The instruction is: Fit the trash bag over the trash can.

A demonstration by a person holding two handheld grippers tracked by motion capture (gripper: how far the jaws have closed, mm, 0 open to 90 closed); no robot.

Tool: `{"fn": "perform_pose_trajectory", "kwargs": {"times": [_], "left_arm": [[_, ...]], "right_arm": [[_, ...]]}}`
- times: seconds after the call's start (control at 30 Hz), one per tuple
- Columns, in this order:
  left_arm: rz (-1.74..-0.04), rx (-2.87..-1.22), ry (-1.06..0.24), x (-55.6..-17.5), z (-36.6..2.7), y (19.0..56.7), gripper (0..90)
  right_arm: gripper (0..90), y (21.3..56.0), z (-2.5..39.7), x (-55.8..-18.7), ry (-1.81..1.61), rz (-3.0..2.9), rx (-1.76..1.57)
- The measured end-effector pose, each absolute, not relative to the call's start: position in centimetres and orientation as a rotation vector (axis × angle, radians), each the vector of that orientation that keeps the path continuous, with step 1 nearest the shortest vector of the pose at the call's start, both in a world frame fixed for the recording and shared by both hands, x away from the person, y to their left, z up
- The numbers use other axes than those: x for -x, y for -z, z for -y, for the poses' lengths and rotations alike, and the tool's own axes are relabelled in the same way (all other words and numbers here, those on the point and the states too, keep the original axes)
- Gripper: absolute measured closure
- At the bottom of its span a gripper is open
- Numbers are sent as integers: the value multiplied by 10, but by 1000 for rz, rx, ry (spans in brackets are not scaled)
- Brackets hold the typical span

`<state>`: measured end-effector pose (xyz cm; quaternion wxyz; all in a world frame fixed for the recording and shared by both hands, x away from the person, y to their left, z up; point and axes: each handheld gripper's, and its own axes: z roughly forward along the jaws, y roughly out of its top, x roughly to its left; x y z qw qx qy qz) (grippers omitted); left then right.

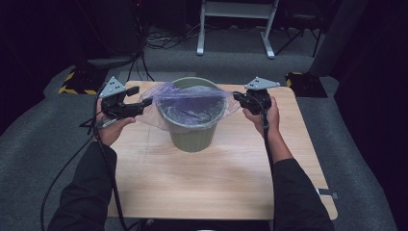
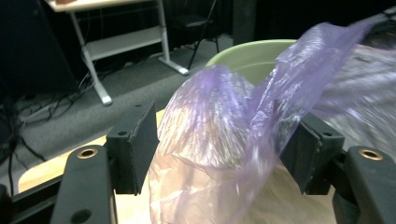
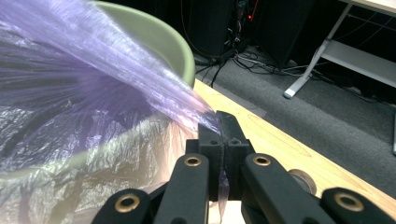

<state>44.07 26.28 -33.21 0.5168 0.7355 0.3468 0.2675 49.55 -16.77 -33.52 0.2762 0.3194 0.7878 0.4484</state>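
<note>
Bucket first: one round, pale green plastic bucket (image 1: pixel 192 137) stands upright a little far of the middle of the light wooden table (image 1: pixel 221 178). One thin, translucent purple plastic bag (image 1: pixel 192 103) lines it, sagging down into the bucket's mouth and spilling out over the rim on the left and right sides. Nothing else can be made out inside the bag.

Two grippers work on it, one on each side. The left gripper (image 1: pixel 144 103) sits just left of the bucket at rim height. In the left gripper view the left gripper (image 2: pixel 219 144) has its black jaws set wide apart, with a loose fold of the bag (image 2: pixel 219 140) billowing between them; the film seems to brush the right-hand pad, but nothing is clamped. The bucket's green rim (image 2: pixel 243 53) shows just beyond the fold.

The right gripper (image 1: pixel 236 97) is just right of the bucket. In the right gripper view the right gripper (image 3: pixel 223 135) has its jaws pressed together on a gathered edge of the bag (image 3: pixel 116 88), which is stretched taut back toward the bucket (image 3: pixel 173 46).

Two dark-sleeved forearms come in from the near edge. One white-legged frame (image 1: pixel 235 24) stands on the grey floor beyond the table.
</note>
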Motion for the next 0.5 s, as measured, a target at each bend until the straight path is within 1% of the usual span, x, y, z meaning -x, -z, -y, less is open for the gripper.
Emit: {"fn": "perform_pose_trajectory", "kwargs": {"times": [0.1, 0.17, 0.2, 0.23, 0.27, 0.3, 0.33, 0.43, 0.47, 0.5], "left_arm": [[-790, -1757, -641, -427, -268, 332, 303], [-771, -1759, -616, -420, -270, 333, 280], [-770, -1772, -616, -418, -270, 334, 263], [-769, -1796, -620, -418, -269, 334, 269], [-780, -1816, -636, -419, -267, 335, 299], [-792, -1828, -652, -421, -265, 336, 312], [-794, -1830, -651, -422, -265, 336, 350], [-797, -1841, -633, -430, -264, 337, 426], [-797, -1843, -634, -432, -263, 337, 461], [-799, -1845, -646, -434, -262, 336, 474]], "right_arm": [[900, 334, 170, -492, -1209, -2116, -853], [900, 334, 171, -491, -1204, -2109, -850], [880, 334, 172, -490, -1210, -2107, -853], [794, 334, 173, -489, -1229, -2111, -833], [682, 333, 174, -488, -1244, -2112, -811], [631, 332, 173, -487, -1249, -2118, -800], [548, 331, 172, -485, -1253, -2133, -777], [378, 327, 168, -481, -1242, -2138, -714], [335, 326, 166, -480, -1250, -2135, -696], [316, 324, 164, -479, -1259, -2132, -678]]}}
